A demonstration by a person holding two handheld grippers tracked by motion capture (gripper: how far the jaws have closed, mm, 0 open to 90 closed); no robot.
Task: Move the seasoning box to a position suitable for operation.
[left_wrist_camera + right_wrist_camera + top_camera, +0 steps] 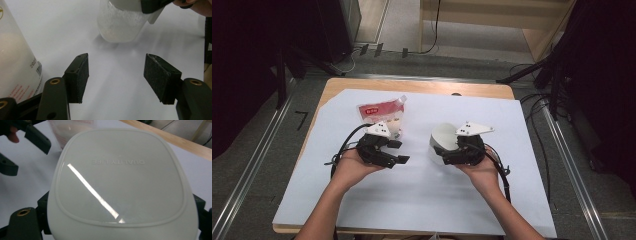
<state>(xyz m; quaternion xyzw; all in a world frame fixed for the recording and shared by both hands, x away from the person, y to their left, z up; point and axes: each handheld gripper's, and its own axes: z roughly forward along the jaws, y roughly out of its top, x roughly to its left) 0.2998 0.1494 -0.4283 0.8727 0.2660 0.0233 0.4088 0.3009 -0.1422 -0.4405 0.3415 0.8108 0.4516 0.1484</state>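
Note:
A translucent container [439,145] with a white lid [120,177] stands right of centre on the white sheet. My right gripper [447,152] is shut on it, and its jaws flank the lid on both sides in the right gripper view. From the left gripper view I see the frosted body of the container [120,25] ahead. My left gripper [121,75] is open, with bare sheet between its pads [81,75]. In the high view the left gripper [399,151] sits just in front of a red and white pouch [379,112]. The pouch [15,62] rises beside its left jaw.
A white sheet [422,195] covers most of the wooden table [412,86]. Metal rails run along both sides of the table, and cables lie on the floor at the right. Black cables trail from both grippers toward the person's forearms.

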